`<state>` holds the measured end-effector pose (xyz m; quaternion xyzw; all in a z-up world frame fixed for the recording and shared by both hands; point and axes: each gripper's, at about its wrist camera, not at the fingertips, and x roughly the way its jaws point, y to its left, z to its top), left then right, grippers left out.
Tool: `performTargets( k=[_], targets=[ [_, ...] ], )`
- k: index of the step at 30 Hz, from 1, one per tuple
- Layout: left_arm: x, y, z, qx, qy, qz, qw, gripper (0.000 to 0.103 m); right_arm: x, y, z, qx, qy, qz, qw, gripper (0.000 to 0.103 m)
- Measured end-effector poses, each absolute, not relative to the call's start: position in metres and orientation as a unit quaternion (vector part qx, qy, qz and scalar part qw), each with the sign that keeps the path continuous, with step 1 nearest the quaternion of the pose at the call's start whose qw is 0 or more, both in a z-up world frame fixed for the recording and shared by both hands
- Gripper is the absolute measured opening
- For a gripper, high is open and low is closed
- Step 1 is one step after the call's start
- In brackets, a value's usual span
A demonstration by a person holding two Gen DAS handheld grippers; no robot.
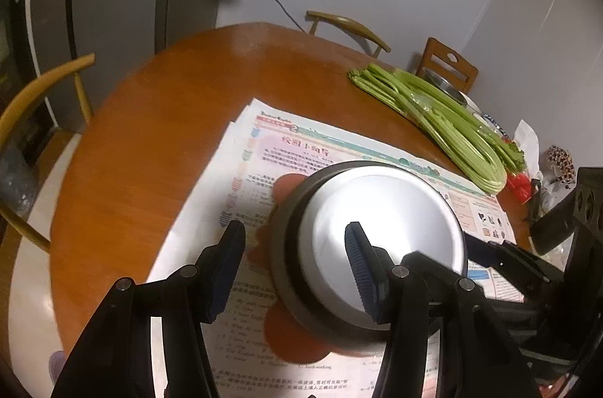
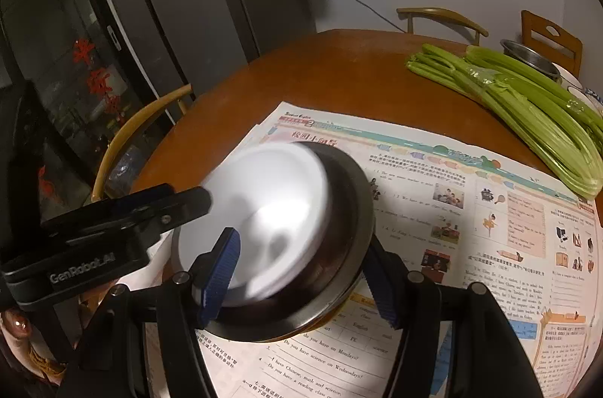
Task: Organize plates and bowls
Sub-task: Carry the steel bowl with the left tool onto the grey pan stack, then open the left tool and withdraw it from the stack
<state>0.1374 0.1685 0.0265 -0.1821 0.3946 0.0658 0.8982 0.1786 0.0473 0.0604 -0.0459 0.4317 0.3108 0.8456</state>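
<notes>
While a white bowl (image 2: pixel 260 217) sits nested inside a steel bowl (image 2: pixel 339 285), the stack is seen resting on a newspaper (image 2: pixel 433 217) spread over the round wooden table (image 2: pixel 339 66). Nearest the steel bowl, the right gripper (image 2: pixel 301 281) is seen with one finger inside the bowls and the other outside the steel rim, so the near wall is clamped between them. The left gripper (image 1: pixel 296 270) is held about half open at the opposite side of the steel bowl; one finger (image 1: pixel 361 266) lies over the white bowl, the other (image 1: pixel 226 270) outside over the paper, and whether the rim is touched cannot be told. Both bowls are round, with their mouths turned upward; the white one is tilted slightly within the steel one. A reddish mat (image 1: pixel 286 341) is partly hidden beneath the steel bowl. Beyond the steel bowl, on its right, a bundle of celery (image 2: pixel 527 104) lies on bare wood, with its length running diagonally. Behind the celery, a small metal bowl (image 2: pixel 531 58) is seen. Farthest from the steel bowl, chairs (image 2: pixel 444 17) are set around the table edge.
</notes>
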Motion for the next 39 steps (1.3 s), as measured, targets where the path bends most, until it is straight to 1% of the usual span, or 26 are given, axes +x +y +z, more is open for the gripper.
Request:
performTargets(
  k=[3,9,12,14,15,18,22,29,39],
  targets=[
    [0.126,0.166,0.034,-0.173,0.382,0.079,0.904,0.057,0.175,0.039,0.067,-0.04,0.42,0.304,0.854,0.065],
    [0.085,0.148,0.057,-0.141,0.338,0.111,0.924,0.06,0.141,0.016,0.091,-0.049,0.358,0.299,0.883,0.065],
    [0.059,0.134,0.06,-0.13,0.318,0.13,0.93,0.064,0.117,0.004,0.097,-0.063,0.33,0.297,0.894,0.065],
    [0.043,0.122,0.056,-0.114,0.315,0.143,0.931,0.071,0.102,-0.002,0.096,-0.073,0.32,0.296,0.897,0.065],
    [0.037,0.114,0.052,-0.103,0.32,0.144,0.931,0.071,0.094,-0.006,0.096,-0.075,0.317,0.297,0.897,0.065],
    [0.021,0.1,0.041,-0.095,0.326,0.151,0.928,0.072,0.078,-0.014,0.093,-0.072,0.316,0.303,0.896,0.065],
    [0.008,0.092,0.03,-0.112,0.337,0.145,0.924,0.073,0.062,-0.027,0.087,-0.057,0.32,0.296,0.898,0.065],
    [-0.002,0.081,0.024,-0.11,0.337,0.144,0.924,0.073,0.048,-0.043,0.073,-0.055,0.328,0.276,0.902,0.065],
    [-0.008,0.071,0.017,-0.1,0.35,0.149,0.92,0.073,0.036,-0.037,0.062,-0.067,0.334,0.276,0.899,0.065]
  ],
)
